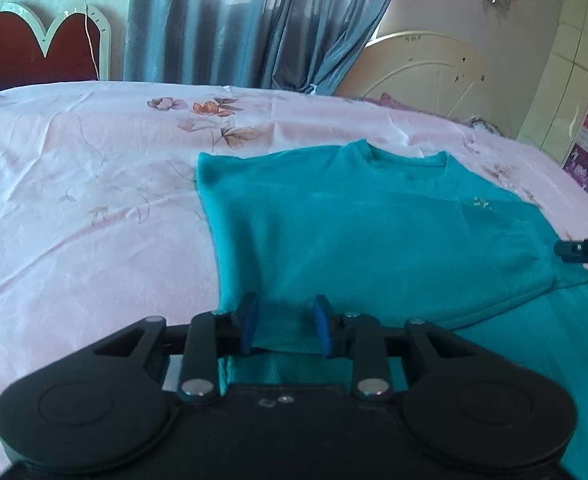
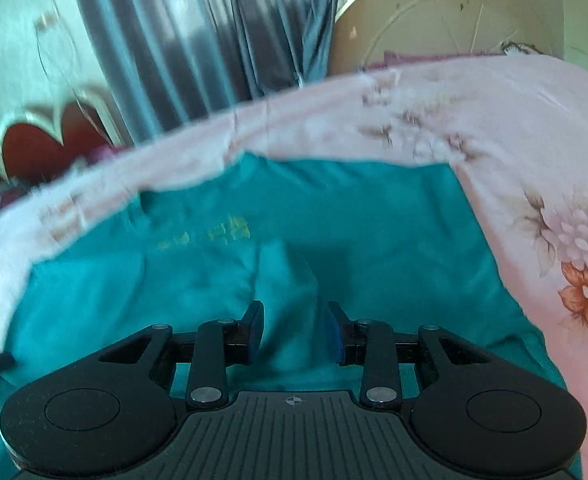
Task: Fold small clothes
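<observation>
On the bed (image 1: 74, 208), toward its far edge by the curtain (image 1: 246, 20), the teal shirt (image 1: 354, 232) lies neck-away with one side already folded inward, probably to narrow it for the next fold. The left gripper (image 1: 284, 328) hangs over the shirt's near hem and the right gripper (image 2: 296, 332) over its body (both views are blurred), fingers parted and grasping nothing
</observation>
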Tool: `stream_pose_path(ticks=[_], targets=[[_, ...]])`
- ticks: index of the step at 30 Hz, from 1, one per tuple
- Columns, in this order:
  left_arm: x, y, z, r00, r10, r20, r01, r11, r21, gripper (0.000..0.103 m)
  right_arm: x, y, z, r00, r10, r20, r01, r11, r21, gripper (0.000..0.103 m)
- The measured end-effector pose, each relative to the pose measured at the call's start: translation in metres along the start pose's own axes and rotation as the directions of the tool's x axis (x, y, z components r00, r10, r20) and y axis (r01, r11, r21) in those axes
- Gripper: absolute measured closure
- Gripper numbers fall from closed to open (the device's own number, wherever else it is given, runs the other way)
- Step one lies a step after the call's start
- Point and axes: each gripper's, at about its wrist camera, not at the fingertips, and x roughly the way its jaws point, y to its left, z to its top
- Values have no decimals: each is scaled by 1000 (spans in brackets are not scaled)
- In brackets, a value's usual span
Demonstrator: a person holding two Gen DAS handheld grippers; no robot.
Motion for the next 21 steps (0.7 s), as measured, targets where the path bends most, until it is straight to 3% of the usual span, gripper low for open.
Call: stream_pose_path(ticks=[2, 4, 6, 7, 8, 9, 12, 14, 16, 17, 18, 21], targets=[[1, -5, 0, 1000, 22, -5, -22, 999, 25, 72, 5, -5, 8, 1000, 0, 12, 0, 1000, 10, 69], [2, -7, 0, 1000, 29, -6, -29, 999, 32, 70, 15, -19, 20, 997, 67, 31, -69, 994, 89, 69], [3, -7, -1, 999, 31, -7, -31, 999, 30, 69, 36, -29, 29, 995, 100, -30, -93, 981, 168, 69], [3, -7, -1, 999, 36, -6, -35, 999, 27, 69, 34, -22, 33, 990, 136, -23, -132, 983, 129, 69], [3, -9, -1, 999, 43, -7, -43, 999, 30, 69, 21, -10, 36, 987, 161, 20, -161, 986, 36, 77], [2, -11, -1, 999, 53, -7, -53, 998, 33, 69, 7, -1, 38, 985, 158, 77, -156, 987, -32, 77], [0, -17, -2, 997, 72, -7, -72, 996, 46, 65, -19, -8, 38, 976, 147, 163, -149, 989, -1, 77], [-1, -19, -3, 997, 79, -6, -78, 996, 50, 62, -14, -11, 28, 981, 156, 114, -153, 988, -32, 77], [-1, -22, -4, 996, 90, -6, -89, 994, 57, 59, 23, -16, 15, 993, 85, -85, -89, 995, -45, 77], [-1, -24, -5, 995, 96, -6, -96, 994, 61, 59, 25, -17, 12, 995, 90, -39, -93, 994, -66, 78], [-1, -25, -4, 995, 104, -8, -104, 993, 60, 59, 26, -21, 17, 996, 72, -49, -74, 996, -40, 78], [-4, -28, -4, 993, 113, -15, -112, 992, 64, 54, 9, -37, 24, 993, 103, 55, -107, 992, 64, 78]])
